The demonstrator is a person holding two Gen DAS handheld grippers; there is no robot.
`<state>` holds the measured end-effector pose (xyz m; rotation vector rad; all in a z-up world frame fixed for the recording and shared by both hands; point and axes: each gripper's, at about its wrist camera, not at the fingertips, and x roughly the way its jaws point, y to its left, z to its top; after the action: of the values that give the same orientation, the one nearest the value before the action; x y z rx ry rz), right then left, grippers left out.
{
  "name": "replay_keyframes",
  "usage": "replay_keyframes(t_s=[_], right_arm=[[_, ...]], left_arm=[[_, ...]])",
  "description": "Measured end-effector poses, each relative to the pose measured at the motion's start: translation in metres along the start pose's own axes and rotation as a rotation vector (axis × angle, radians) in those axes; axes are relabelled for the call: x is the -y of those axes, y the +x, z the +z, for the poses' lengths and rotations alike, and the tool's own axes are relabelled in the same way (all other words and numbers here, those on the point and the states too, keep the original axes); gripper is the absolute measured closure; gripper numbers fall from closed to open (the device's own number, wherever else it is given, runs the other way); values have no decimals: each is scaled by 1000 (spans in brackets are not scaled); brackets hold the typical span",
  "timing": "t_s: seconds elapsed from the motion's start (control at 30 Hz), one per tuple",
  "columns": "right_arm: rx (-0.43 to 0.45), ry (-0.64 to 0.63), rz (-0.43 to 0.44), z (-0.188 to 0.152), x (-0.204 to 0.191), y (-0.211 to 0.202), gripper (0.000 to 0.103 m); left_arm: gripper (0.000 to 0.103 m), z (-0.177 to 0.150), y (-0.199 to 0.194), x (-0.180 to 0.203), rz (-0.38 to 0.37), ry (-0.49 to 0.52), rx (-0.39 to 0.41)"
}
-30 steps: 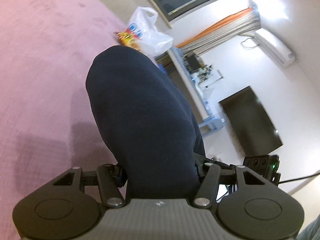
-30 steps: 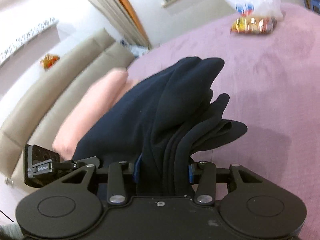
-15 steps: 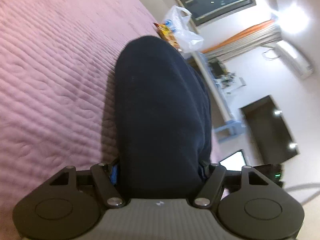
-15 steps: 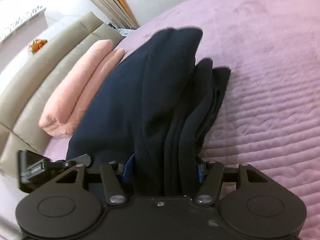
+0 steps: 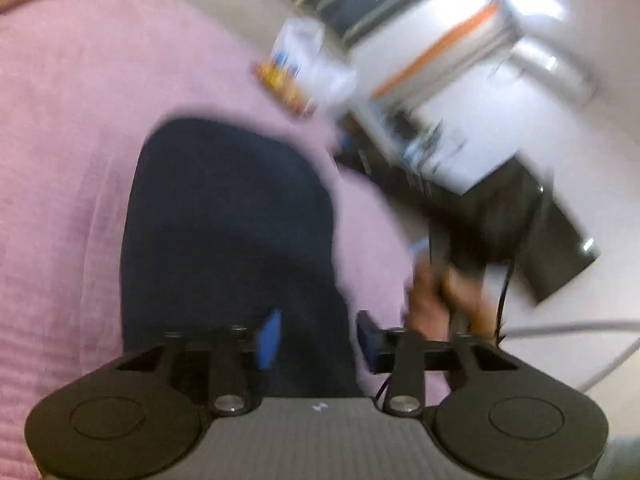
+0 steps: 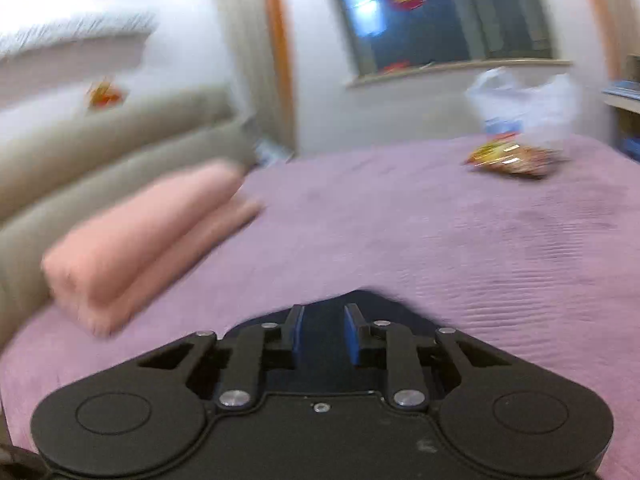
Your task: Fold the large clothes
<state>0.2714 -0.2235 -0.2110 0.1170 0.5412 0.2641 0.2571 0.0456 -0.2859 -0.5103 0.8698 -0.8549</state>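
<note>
Navy garment (image 5: 228,232) lay folded on the mauve quilted bedspread (image 6: 420,232), a dark, smooth, rounded block of cloth with no visible print. The spread covered a wide bed with a padded beige headboard (image 6: 100,144) along one side, and a folded pink blanket (image 6: 140,236) rested against it. Toward the far edge of the bed sat a white plastic bag (image 6: 524,100) with a bright snack packet (image 6: 508,156) in front of it. Beyond stood a pale wall, a dark window (image 6: 432,12) with a sill, and curtains with an orange edge (image 6: 278,40); the left view also took in a dark flat screen (image 5: 560,248). The left gripper (image 5: 316,332) hung over the near end of the garment with its jaws closing, the cloth lying under and between the blue pads (image 5: 270,336), which stood apart from it and did not pinch it. The right gripper (image 6: 324,334) was likewise closing, its narrow gap empty, with only a dark corner of the garment showing below the fingers. Both views were smeared by motion. In the left view a hand (image 5: 444,296) on the other tool appeared at the right, blurred, and the garment's near edge was cut off by the gripper body.
</note>
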Motion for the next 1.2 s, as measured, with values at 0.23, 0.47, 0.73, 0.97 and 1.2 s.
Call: replay_keyframes(t_s=[0.23,0.47,0.73,0.97,1.2], right_arm=[[-115,181,-188,-28,69,40,103],[-13,58,-80,-26,-12,-64,80],[-312,280,-235,-113,-18,-99,77],[-433,342,-281,-137,-40,-179,49],[-246,254,-311,-81,-83,-265,25]], left_arm=[[100,-30,-30,-42,-109,-92,10],[99,-45,-26,-40,-49,-85,-18],[86,-64,-40,45,174,166,-59],[81,-79,-100,121,258,293,47],[80,-87,-153,223,404,489,183]])
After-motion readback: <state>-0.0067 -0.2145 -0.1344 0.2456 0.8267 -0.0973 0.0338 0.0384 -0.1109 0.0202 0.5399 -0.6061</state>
